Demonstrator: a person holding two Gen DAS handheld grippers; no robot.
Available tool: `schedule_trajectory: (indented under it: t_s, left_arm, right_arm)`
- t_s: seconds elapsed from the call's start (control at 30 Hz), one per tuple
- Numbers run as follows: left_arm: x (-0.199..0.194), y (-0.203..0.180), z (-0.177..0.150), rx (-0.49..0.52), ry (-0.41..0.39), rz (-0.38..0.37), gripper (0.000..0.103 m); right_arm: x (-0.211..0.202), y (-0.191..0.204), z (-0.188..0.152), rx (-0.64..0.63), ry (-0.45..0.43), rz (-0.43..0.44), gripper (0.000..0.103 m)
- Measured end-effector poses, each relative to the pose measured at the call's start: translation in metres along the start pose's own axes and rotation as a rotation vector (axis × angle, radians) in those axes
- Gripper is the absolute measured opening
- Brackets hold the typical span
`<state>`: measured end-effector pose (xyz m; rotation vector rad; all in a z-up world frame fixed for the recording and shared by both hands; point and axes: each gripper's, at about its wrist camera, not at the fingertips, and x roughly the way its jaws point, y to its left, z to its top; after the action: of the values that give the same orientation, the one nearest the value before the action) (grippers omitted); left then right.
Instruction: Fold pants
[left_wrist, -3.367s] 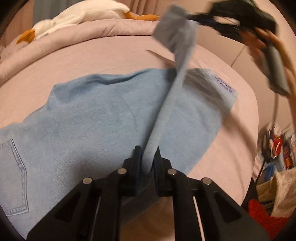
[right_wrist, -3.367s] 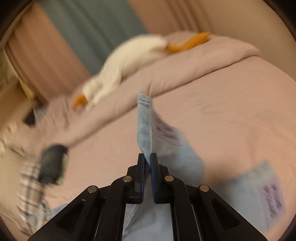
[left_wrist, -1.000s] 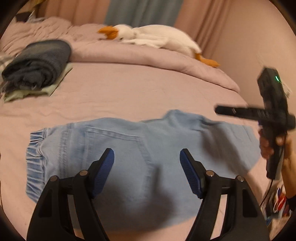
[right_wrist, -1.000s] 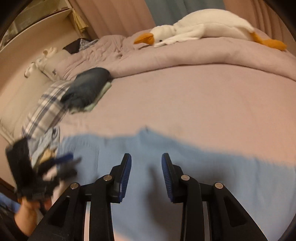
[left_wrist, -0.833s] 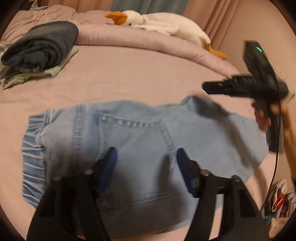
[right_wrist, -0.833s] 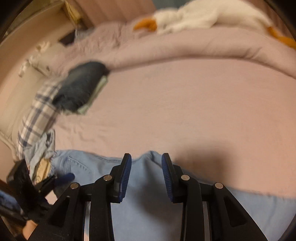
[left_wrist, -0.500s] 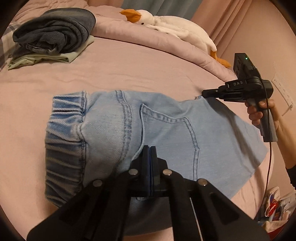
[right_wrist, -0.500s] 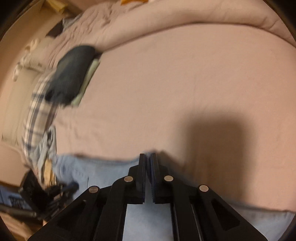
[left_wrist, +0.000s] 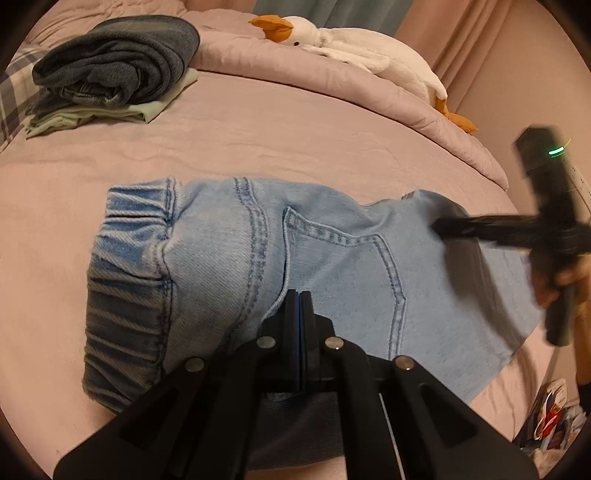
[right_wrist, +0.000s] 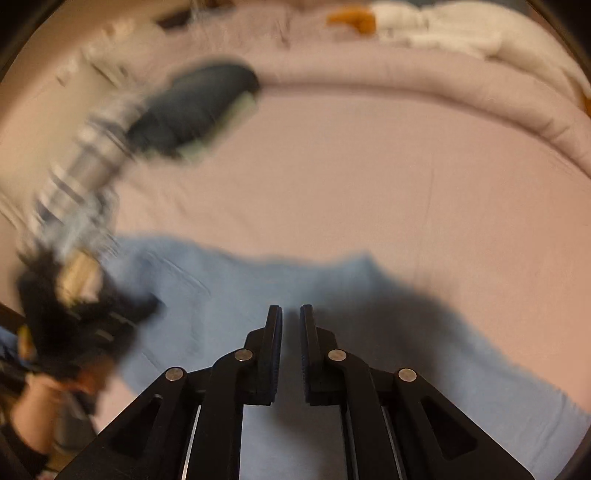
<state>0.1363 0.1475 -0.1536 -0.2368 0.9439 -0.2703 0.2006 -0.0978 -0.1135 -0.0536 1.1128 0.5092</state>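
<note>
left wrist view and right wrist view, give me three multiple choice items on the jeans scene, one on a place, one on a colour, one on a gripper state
1. Where does the dark folded garment lie?
A. on a pale green folded cloth at the far left of the bed
B. on top of the light blue jeans
C. under the goose toy

2. What colour is the goose plush's beak?
A. black
B. orange
C. green

3. How do the jaws of the left gripper stand?
A. wide open above the bed
B. shut against each other over the light blue jeans
C. shut on the goose toy

Answers:
1. A: in the left wrist view it rests on the pale green cloth, apart from the jeans.
2. B: the beak on the white plush is orange.
3. B: the blue pads meet with no gap at the denim near the back pocket; whether cloth is pinched is unclear. The right gripper shows a narrow gap.
</note>
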Motion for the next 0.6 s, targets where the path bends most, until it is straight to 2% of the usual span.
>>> schedule_trajectory:
  t_s: [0.03,0.07,0.17,0.2,0.23,0.27,0.3,0.33,0.37,0.5,0.6]
  left_arm:
    - [0.001,-0.001,0.001,-0.009,0.005,0.006,0.004]
    - [0.001,-0.002,0.002,-0.02,0.012,0.019,0.004]
    - [-0.002,-0.005,0.004,-0.073,0.037,0.052,0.003]
    - [-0.005,-0.007,0.003,-0.084,0.044,0.062,0.006]
    - [-0.012,-0.012,0.001,-0.089,0.041,0.074,0.012]
    - [-0.021,-0.018,-0.004,-0.081,0.026,0.079,0.034]
    - [-0.031,-0.023,-0.009,-0.072,0.004,0.071,0.057]
    - [-0.04,-0.028,-0.015,-0.064,-0.019,0.068,0.067]
    - [-0.05,-0.034,-0.022,-0.054,-0.042,0.072,0.075]
    - [-0.073,-0.054,-0.047,-0.013,-0.062,0.058,0.075]
    - [-0.078,-0.066,-0.063,0.022,-0.061,0.067,0.075]
  right_arm:
    - [0.015,-0.008,0.001,0.023,0.021,-0.062,0.005]
    - [0.025,-0.016,0.006,0.052,0.015,-0.08,0.001]
    - [0.02,-0.041,0.015,0.258,-0.02,0.023,0.0]
    - [0.007,-0.039,0.013,0.276,-0.057,0.007,0.002]
    - [-0.005,-0.034,0.01,0.252,-0.087,-0.031,0.008]
    - [-0.018,-0.027,0.004,0.226,-0.108,-0.065,0.011]
    - [-0.029,-0.023,-0.005,0.204,-0.119,-0.054,0.019]
    - [-0.041,-0.019,-0.019,0.186,-0.122,-0.015,0.026]
    - [-0.049,-0.015,-0.032,0.172,-0.122,0.004,0.029]
    - [-0.07,0.012,-0.09,0.073,-0.122,-0.054,0.03]
    - [-0.047,0.034,-0.128,0.045,-0.03,-0.02,0.03]
